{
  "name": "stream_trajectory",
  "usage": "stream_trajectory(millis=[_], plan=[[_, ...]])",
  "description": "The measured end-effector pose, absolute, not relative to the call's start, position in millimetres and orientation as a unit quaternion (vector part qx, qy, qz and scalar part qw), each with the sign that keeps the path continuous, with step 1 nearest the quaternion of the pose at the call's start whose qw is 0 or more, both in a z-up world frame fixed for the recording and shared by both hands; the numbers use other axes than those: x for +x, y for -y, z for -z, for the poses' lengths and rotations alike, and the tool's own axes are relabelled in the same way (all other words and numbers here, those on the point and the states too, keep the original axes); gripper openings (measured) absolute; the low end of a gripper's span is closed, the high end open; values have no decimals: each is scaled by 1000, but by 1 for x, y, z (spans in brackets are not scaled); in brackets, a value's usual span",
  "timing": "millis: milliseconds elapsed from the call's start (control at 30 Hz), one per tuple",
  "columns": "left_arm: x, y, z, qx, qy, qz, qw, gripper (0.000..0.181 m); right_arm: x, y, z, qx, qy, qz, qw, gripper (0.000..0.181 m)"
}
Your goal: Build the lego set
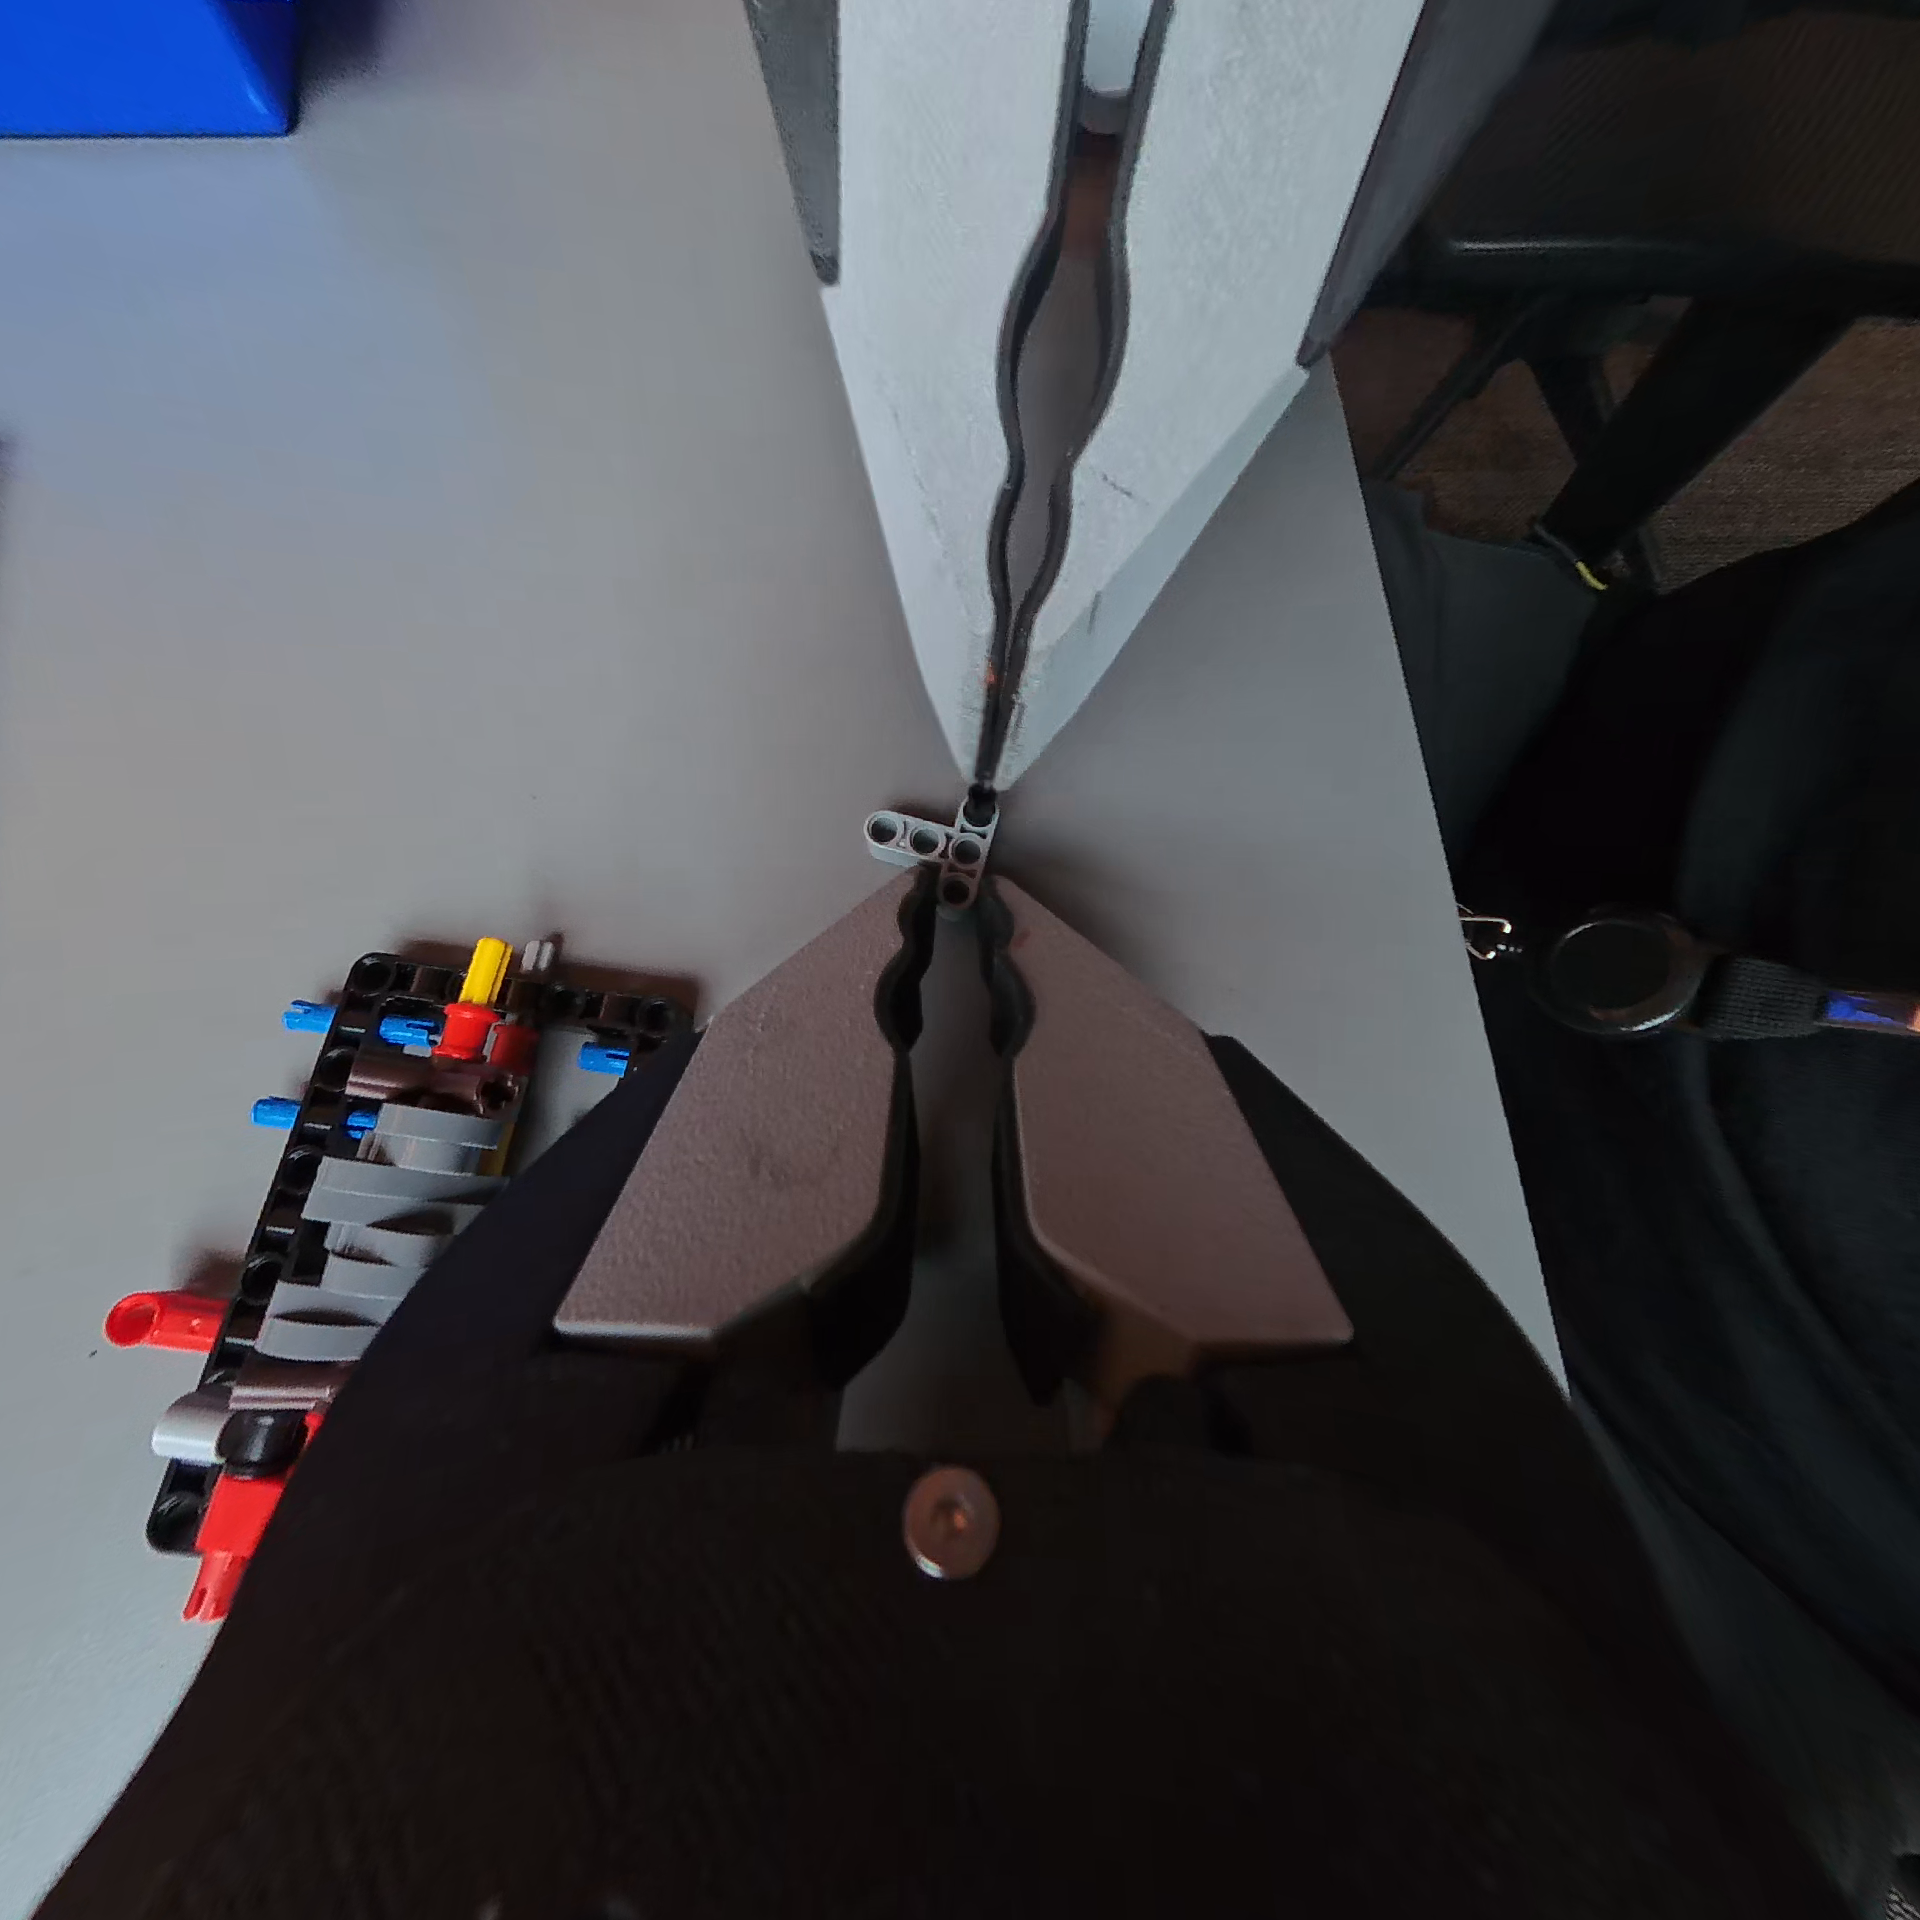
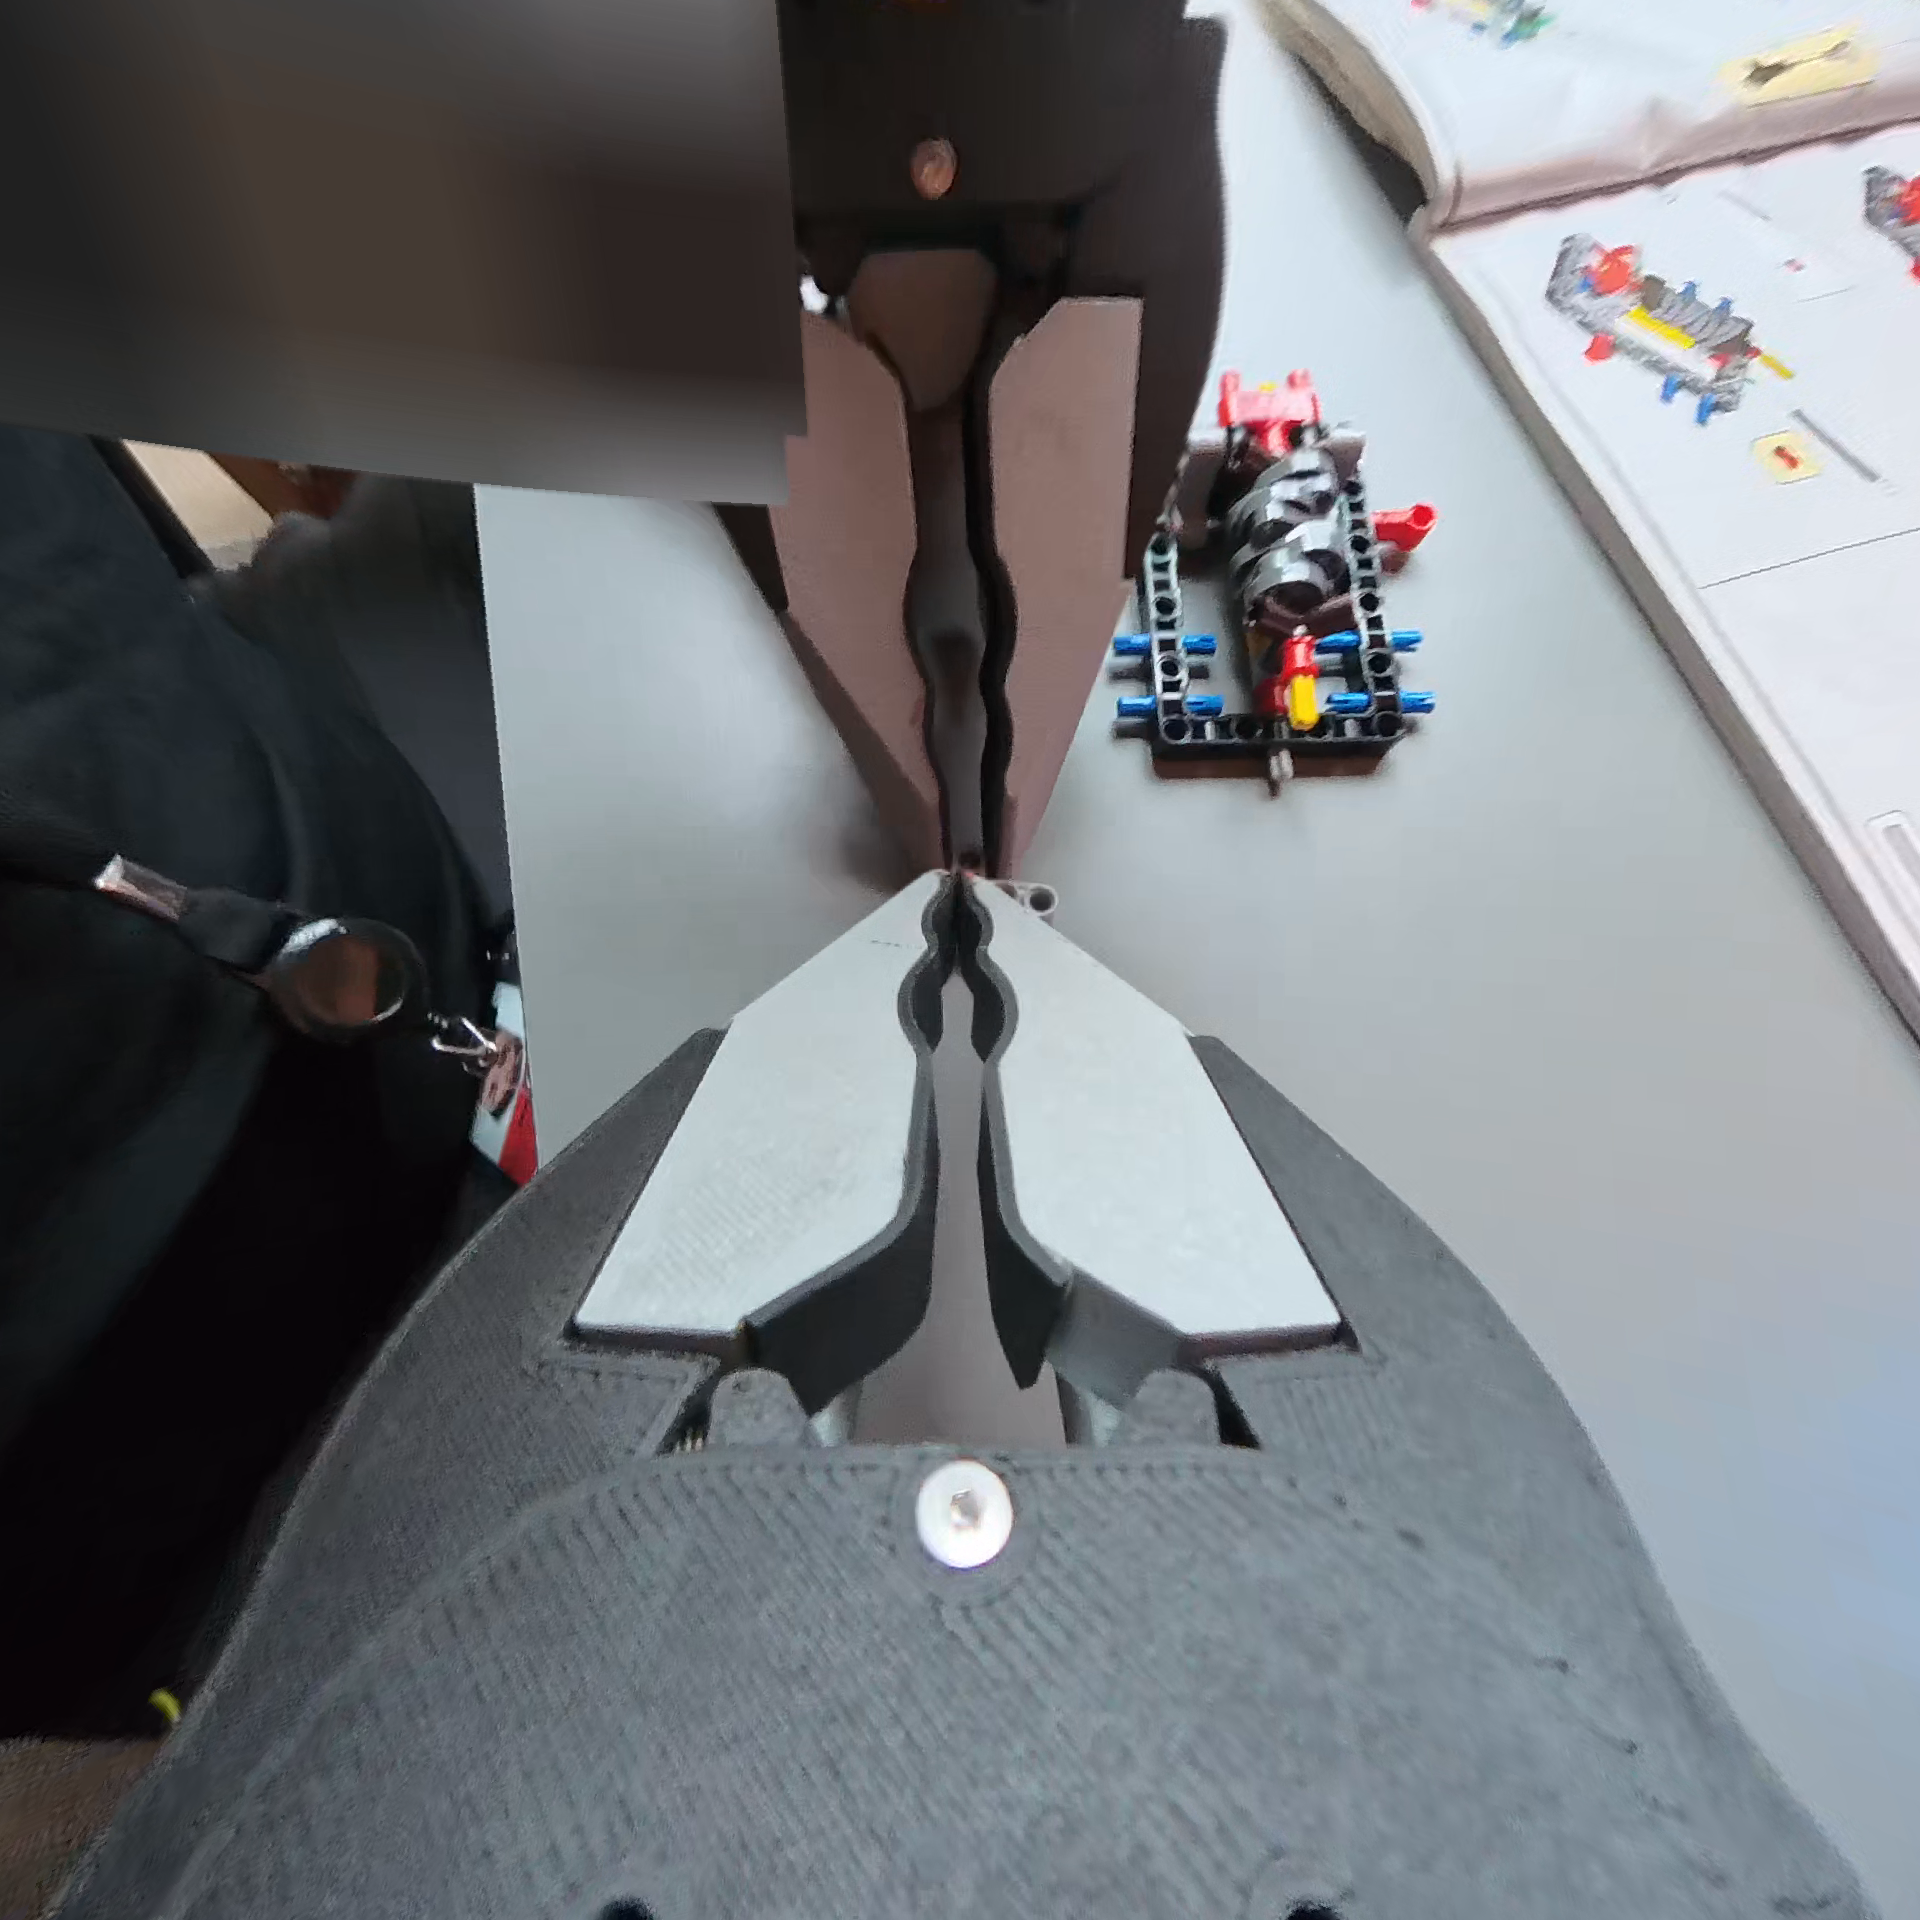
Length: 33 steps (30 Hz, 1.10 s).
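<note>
My left gripper [image 1: 958, 902], with brown fingers, is shut on the stem of a light grey T-shaped beam [image 1: 923, 836] and holds it just above the table. My right gripper [image 2: 958, 883], with pale grey fingers, is shut. It comes in from the opposite side [image 1: 983, 781], and its tips meet a small black pin [image 1: 980, 800] that sits in the beam's end hole. In the right wrist view only one end of the beam [image 2: 1042, 900] shows, beside my fingertips; the left gripper [image 2: 971, 854] faces me. The part-built model [image 1: 416, 1174], a black frame with blue pins and red, yellow and grey parts, lies on the table [image 2: 1276, 613].
An open instruction booklet [image 2: 1714, 312] lies at the right. A blue box [image 1: 135, 62] stands at the far left corner. The table edge [image 1: 1455, 935] runs close by, with a person in dark clothing and a badge reel [image 1: 1621, 977] beyond it. Left and right tips are no more than a few centimetres apart.
</note>
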State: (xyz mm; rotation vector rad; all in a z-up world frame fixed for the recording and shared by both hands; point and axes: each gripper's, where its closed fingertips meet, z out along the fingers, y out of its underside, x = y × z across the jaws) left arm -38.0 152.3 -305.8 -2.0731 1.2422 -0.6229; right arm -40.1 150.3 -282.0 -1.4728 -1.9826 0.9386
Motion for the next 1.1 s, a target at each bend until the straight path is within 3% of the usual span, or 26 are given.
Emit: stream_trajectory(millis=[400,667,733,1100], plan=[[-39,-153,306,-788,-472,234,319,6,-39,-154,290,-532,752,-292,259,0],[-40,-155,306,-791,-467,223,326,6,-47,-179,265,-561,669,-376,311,0],[-40,-156,305,-793,-463,222,328,20,-48,-190,269,-569,656,-372,328,0],[-99,-138,262,-810,-376,202,402,37,-35,-233,259,-559,626,-301,453,4]])
